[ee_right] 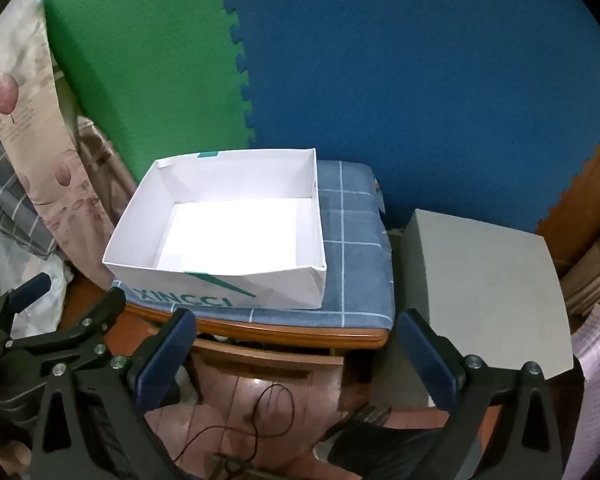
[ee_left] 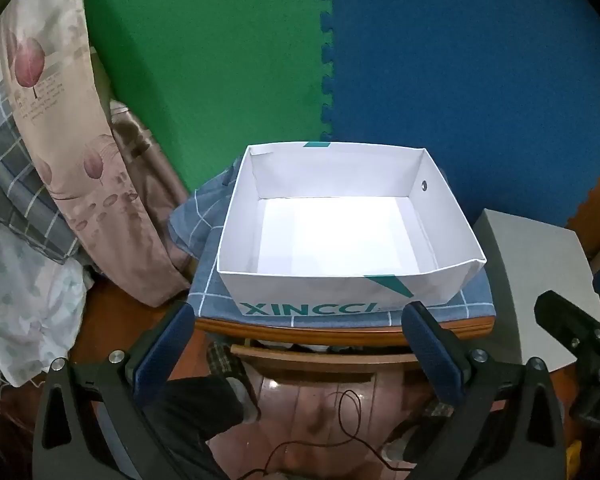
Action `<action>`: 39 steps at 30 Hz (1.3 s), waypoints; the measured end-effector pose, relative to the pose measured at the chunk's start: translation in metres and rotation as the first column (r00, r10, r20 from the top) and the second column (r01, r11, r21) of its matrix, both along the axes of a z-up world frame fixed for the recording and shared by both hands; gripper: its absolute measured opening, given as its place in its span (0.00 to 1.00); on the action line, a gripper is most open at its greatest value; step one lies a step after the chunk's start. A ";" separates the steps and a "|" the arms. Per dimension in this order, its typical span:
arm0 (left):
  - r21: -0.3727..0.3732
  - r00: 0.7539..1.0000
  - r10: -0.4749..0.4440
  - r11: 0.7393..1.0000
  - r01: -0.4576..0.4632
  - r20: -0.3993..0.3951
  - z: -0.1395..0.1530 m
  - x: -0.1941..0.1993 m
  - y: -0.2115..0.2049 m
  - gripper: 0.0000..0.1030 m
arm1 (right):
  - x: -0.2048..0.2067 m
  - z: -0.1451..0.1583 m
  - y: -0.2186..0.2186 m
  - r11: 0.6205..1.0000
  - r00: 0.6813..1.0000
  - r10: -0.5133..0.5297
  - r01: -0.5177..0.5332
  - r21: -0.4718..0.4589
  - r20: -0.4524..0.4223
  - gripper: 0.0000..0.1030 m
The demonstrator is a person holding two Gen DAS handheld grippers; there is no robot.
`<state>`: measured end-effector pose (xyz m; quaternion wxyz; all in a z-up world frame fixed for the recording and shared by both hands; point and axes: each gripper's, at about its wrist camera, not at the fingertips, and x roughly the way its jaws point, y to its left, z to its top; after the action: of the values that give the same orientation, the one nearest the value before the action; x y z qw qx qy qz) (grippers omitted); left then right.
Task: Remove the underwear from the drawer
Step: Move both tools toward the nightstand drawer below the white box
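A wooden drawer under the nightstand top stands pulled out a little. Dark fabric shows in the gap, and I cannot tell what it is. In the right wrist view the same drawer sits low in the middle. My left gripper hovers open in front of the drawer, with nothing between its blue-padded fingers. My right gripper is open as well and holds nothing, a little to the right of the left one. Each gripper shows at the edge of the other's view: the right gripper and the left gripper.
An empty white box lettered XINCCI stands on a blue checked cloth on the nightstand. A grey box is to the right. Pillows and bedding lie left. Green and blue foam mats cover the wall. A thin cable lies on the floor.
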<state>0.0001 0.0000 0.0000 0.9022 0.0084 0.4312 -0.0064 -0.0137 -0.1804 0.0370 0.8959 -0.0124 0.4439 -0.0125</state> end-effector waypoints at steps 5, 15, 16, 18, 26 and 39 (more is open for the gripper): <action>-0.002 1.000 0.007 1.000 -0.007 -0.003 -0.001 0.004 0.004 0.99 | -0.002 -0.002 -0.001 1.000 1.000 0.003 -0.003 -0.006 -0.004 1.00; 0.022 1.000 -0.001 1.000 0.000 0.016 -0.002 -0.001 -0.007 0.99 | -0.006 -0.008 0.000 1.000 1.000 0.016 -0.016 0.027 -0.013 1.00; 0.021 1.000 -0.001 1.000 0.001 0.015 -0.001 -0.001 -0.004 0.99 | -0.006 -0.008 -0.001 0.999 1.000 0.017 -0.017 0.029 -0.016 1.00; 0.019 1.000 -0.002 1.000 0.002 0.014 -0.001 -0.002 -0.006 0.99 | -0.006 -0.009 0.000 0.999 1.000 0.019 -0.018 0.030 -0.020 1.00; 0.023 1.000 0.000 1.000 0.000 0.015 -0.002 -0.003 -0.006 0.99 | -0.008 -0.012 0.000 0.999 0.999 0.023 -0.022 0.039 -0.023 1.00; 0.030 1.000 -0.001 1.000 0.001 0.015 -0.002 -0.004 -0.005 0.99 | -0.011 -0.015 0.000 0.998 0.999 0.032 -0.031 0.046 -0.030 1.00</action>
<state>-0.0037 -0.0049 -0.0020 0.9053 0.0222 0.4242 -0.0003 -0.0252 -0.1804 0.0220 0.8891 0.0009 0.4576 0.0120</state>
